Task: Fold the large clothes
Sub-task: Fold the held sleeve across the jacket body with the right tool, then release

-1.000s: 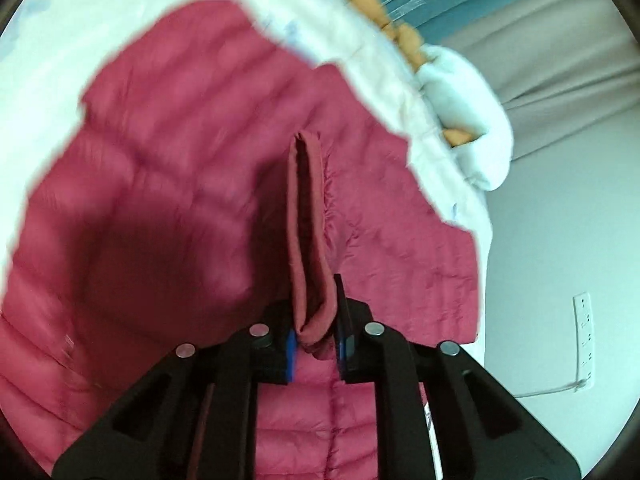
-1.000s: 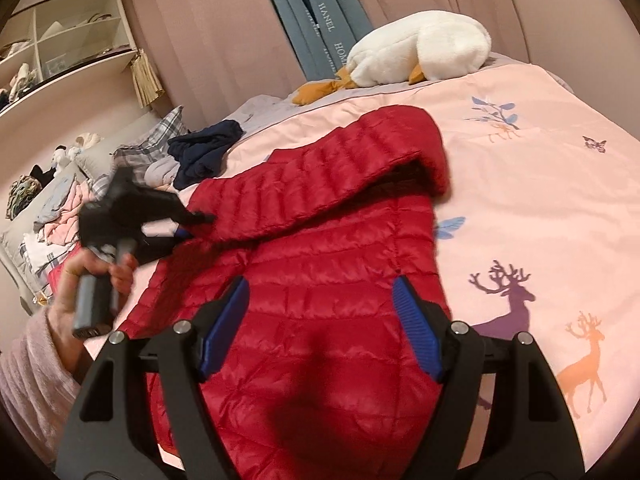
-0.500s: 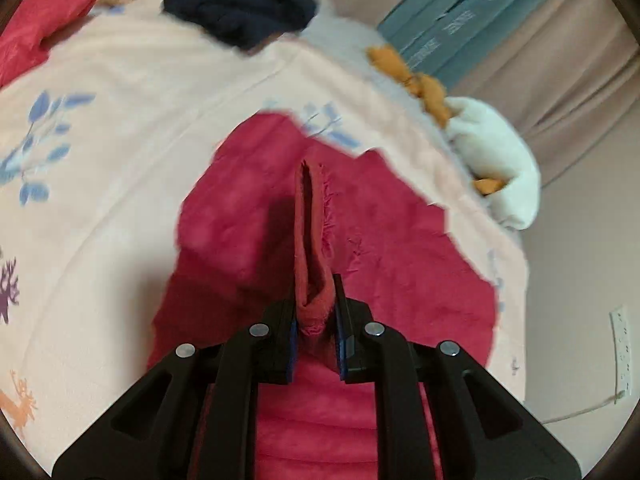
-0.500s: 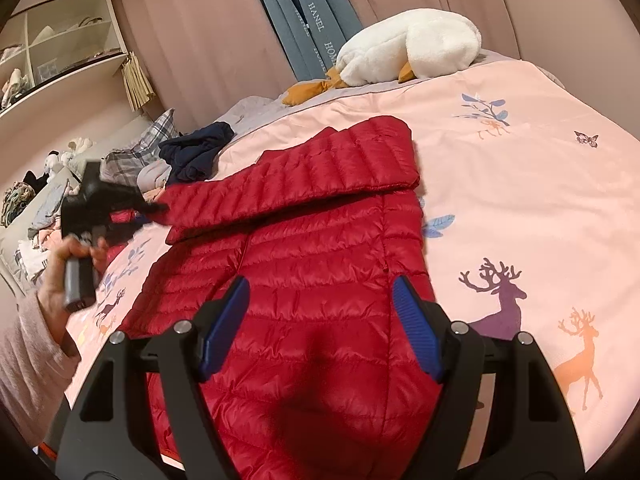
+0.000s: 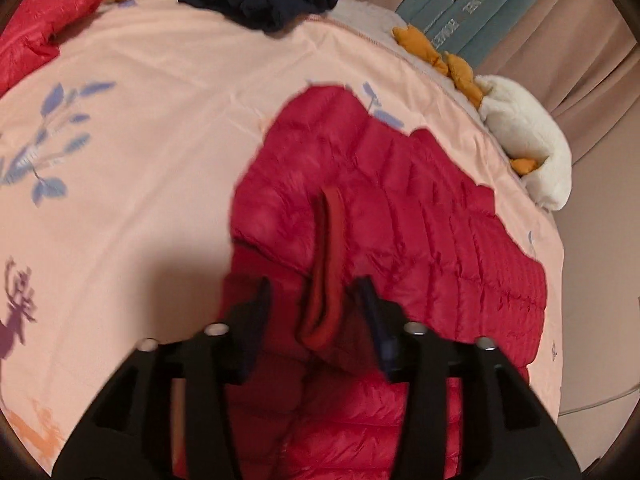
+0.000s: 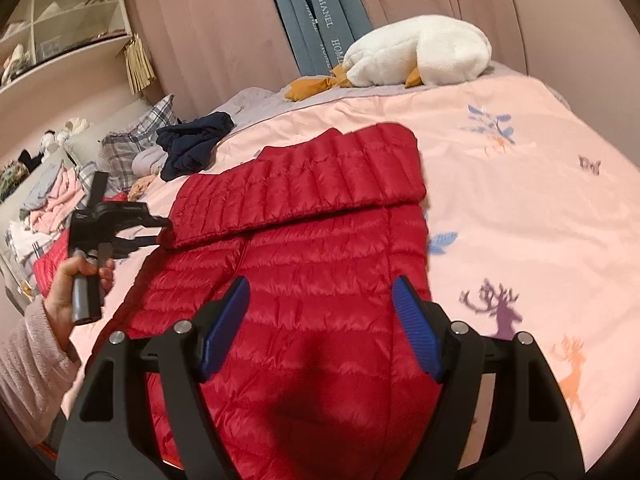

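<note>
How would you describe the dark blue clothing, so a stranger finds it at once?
Start at the pink bedspread with deer prints. Near its far left corner, beside the plaid pillow, lies the dark blue clothing. Unlike the red jacket spread flat, it is a crumpled heap.

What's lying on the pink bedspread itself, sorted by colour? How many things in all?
Red: 1, the puffy jacket with its sleeve folded across.
Dark blue: 1, a crumpled garment near the pillows.
White: 1, the plush goose by the curtains, which seems to rest on the grey sheet past the bedspread's edge.
Total: 3.
</note>
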{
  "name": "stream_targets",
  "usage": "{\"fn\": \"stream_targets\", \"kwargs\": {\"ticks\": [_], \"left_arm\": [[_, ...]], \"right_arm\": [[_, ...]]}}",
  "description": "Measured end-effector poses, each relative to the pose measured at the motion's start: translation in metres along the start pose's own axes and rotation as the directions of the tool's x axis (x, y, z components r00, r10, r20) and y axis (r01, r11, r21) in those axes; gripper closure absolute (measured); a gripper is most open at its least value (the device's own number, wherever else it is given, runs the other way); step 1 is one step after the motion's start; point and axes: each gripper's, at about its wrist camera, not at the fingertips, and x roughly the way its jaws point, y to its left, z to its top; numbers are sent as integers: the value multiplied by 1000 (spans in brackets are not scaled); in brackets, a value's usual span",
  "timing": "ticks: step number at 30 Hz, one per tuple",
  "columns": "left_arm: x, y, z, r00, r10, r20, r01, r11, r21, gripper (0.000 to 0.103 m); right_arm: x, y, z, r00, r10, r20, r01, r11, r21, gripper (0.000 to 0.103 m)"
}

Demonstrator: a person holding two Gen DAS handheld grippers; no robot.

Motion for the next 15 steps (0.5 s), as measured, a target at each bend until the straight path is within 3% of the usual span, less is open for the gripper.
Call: {"fn": "stream_targets", "kwargs": {"ticks": [3, 8, 12, 15], "left_arm": [[-15, 7, 5, 1000, -4, 30, 4, 1000, 7, 48], [-25, -9, -7, 998, -69, -7, 70, 992, 106, 48], [-28, -41, -27, 990, -137, -39, 143, 965, 219, 48], [-17, -68, -45, 992, -113, -57, 126, 940, 316, 48]], "right_arm": [[7, 4, 14, 1000, 0, -20, -1, 999, -38, 27], [40, 10, 38, 997, -54, -62, 47, 993, -109, 31], [77, 16, 60, 994, -73, -87, 61, 989, -136, 41], [105, 23, 73, 990, -101, -100, 82, 981, -174, 45]]}}
